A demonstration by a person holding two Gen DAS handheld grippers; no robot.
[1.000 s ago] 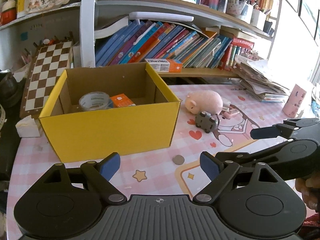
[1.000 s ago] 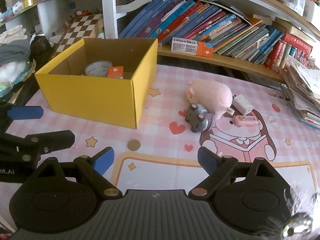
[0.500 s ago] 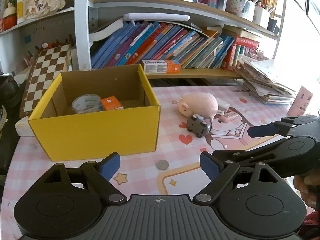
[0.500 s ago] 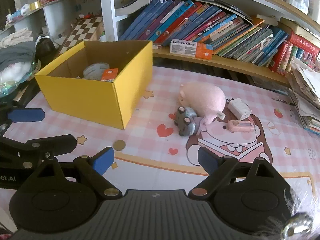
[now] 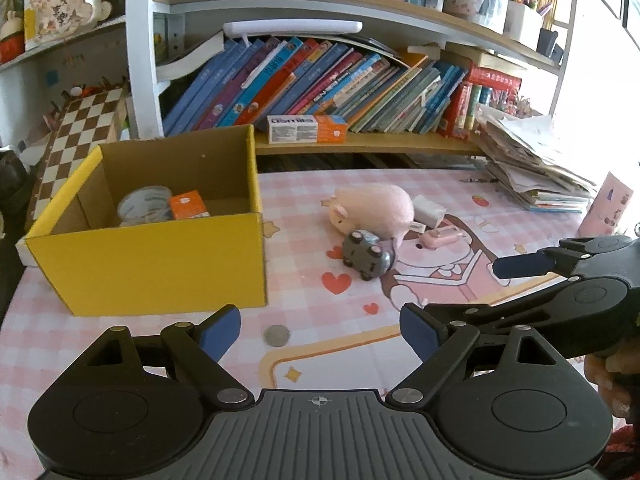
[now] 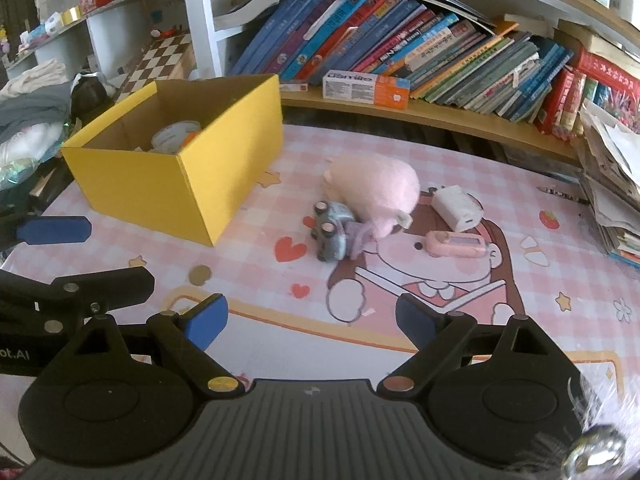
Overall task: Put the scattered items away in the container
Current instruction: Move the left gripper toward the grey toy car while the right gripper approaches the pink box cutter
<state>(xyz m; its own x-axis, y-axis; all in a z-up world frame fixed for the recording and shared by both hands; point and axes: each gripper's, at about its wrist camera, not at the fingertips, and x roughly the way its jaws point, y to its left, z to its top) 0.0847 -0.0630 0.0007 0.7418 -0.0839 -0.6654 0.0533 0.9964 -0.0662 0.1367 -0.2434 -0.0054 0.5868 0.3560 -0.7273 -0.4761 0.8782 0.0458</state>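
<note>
While the left gripper (image 5: pixel 320 330) hangs over the pink mat with its jaws spread and empty, the left view has a coin (image 5: pixel 277 335) right ahead, the yellow box (image 5: pixel 160 264) holding a tape roll (image 5: pixel 142 204) and an orange carton (image 5: pixel 188 205). Over to the right view: the right gripper (image 6: pixel 311 318) is released too, empty, facing the toy car (image 6: pixel 331 230) touching the plush pig (image 6: pixel 374 192), white charger (image 6: pixel 458 207) and pink gadget (image 6: pixel 456 245) beside them

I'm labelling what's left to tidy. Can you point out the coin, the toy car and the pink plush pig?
coin (image 5: pixel 277 335), left wrist view, centre of its face.
toy car (image 6: pixel 331 230), right wrist view, its grey body between the wheels.
pink plush pig (image 6: pixel 374 189), right wrist view, middle of its back.
</note>
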